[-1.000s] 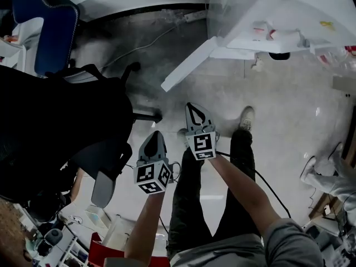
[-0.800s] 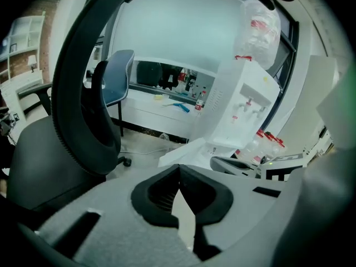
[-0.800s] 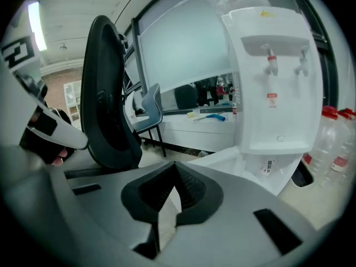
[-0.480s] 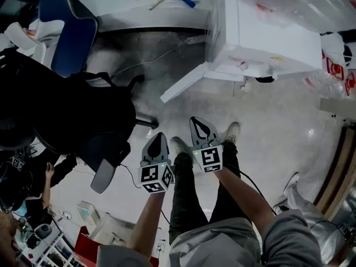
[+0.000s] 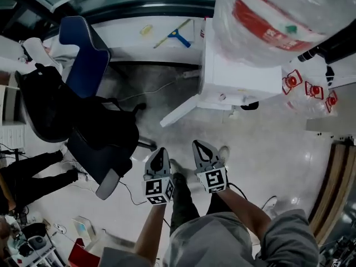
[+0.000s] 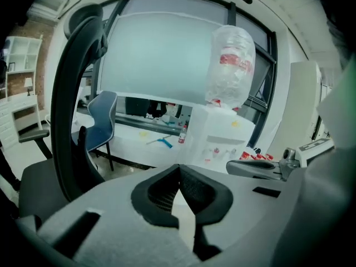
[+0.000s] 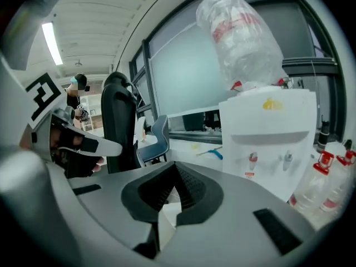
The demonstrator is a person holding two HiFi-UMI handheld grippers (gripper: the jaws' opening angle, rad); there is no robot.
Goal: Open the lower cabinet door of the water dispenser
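A: Where's the lower cabinet door?
B: Swung wide open off the foot of the water dispenser, free edge twd the black office chair. Dispenser sits top-right in head view, w/ a plastic-wrapped bottle on top.
A: Tongs?
B: Left gripper: jaws together, nothing btwn. Right gripper: same, tips meeting, empty. They're side by side, both aimed at the dispenser and well apart from the door.
A: Anything else?
B: Blue chair beyond the black one. Red-capped bottles just beside the dispenser, right side.
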